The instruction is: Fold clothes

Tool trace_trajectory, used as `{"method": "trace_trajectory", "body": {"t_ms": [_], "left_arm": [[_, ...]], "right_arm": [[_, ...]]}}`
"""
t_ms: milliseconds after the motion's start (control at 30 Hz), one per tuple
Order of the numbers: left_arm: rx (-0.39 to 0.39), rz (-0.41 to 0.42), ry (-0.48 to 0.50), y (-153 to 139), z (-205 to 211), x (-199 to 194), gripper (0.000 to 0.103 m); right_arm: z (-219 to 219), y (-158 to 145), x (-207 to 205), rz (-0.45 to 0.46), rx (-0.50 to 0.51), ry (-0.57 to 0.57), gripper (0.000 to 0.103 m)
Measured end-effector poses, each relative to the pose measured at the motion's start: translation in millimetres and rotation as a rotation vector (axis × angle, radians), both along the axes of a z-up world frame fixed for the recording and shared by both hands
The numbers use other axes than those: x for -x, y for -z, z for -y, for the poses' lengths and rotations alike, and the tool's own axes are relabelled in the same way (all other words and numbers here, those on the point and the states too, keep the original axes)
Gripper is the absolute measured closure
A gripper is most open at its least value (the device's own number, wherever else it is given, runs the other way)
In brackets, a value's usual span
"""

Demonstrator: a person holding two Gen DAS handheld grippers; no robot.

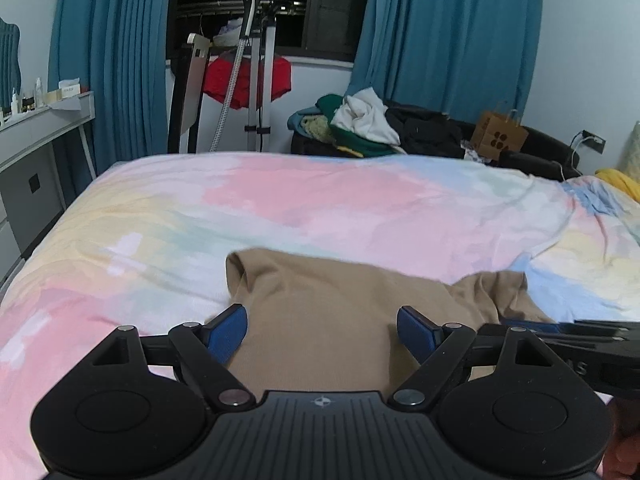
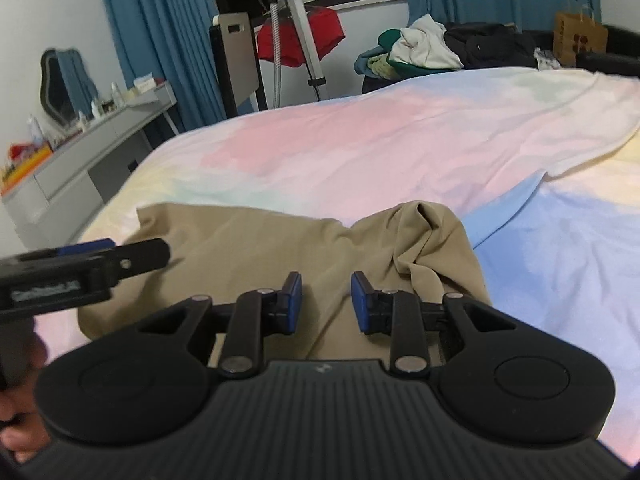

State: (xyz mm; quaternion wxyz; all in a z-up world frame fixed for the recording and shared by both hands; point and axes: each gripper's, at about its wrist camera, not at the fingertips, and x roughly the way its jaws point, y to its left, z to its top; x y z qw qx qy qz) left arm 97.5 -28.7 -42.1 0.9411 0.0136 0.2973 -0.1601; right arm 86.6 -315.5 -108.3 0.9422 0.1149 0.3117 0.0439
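Left hand-held gripper gapes; right hand-held gripper, half-closed, grasps nothing yet, and may pinch only one layer of the tan garment beneath, dragging it crooked.

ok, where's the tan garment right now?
The tan garment lies on the pastel bedspread at its near edge, directly under both grippers, bunched up on its right side.

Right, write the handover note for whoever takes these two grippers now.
Left hand-held gripper: jaws wide open above the tan garment, gripping nothing.
Right hand-held gripper: jaws partly closed, a gap between the pads, tan cloth beneath them; no clear grip.
The garment lies on the pastel bedspread, its right end bunched.
Done: no neat fold shows.
Left: smooth the bunched end, fold.
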Motion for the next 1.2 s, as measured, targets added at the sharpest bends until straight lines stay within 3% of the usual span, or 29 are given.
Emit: {"method": "trace_trajectory", "body": {"t_ms": [167, 400, 567, 733, 967, 1067, 1200], "left_arm": [[-0.02, -0.025, -0.001, 10.3, 2.6, -2.9, 0.019], [-0.046, -0.02, -0.004, 6.6, -1.9, 11.2, 0.019], [-0.098, -0.01, -0.008, 6.6, 1.9, 25.0, 0.018], [-0.074, -0.059, -0.031, 17.6, -1.5, 14.6, 0.016], [-0.061, -0.047, -0.049, 12.9, -2.9, 21.9, 0.019], [0.0, -0.069, -0.064, 4.4, -9.5, 35.0, 0.02], [0.266, -0.21, -0.081, -3.4, -35.1, 45.8, 0.02]], "right_arm": [[-3.0, 11.3, -5.7, -0.037, -0.008, 0.002, 0.073], [-0.8, -2.8, 10.2, -0.016, -0.055, 0.001, 0.073], [-10.3, -5.9, 15.7, -0.027, -0.022, -0.023, 0.072], [-15.0, 4.2, 6.2, -0.072, -0.005, -0.027, 0.073], [-13.2, 3.1, 3.9, -0.083, -0.044, -0.019, 0.072], [-10.0, 0.8, 8.2, -0.072, -0.069, -0.012, 0.072], [-1.3, -3.9, 15.5, -0.058, -0.122, 0.008, 0.072]]}}
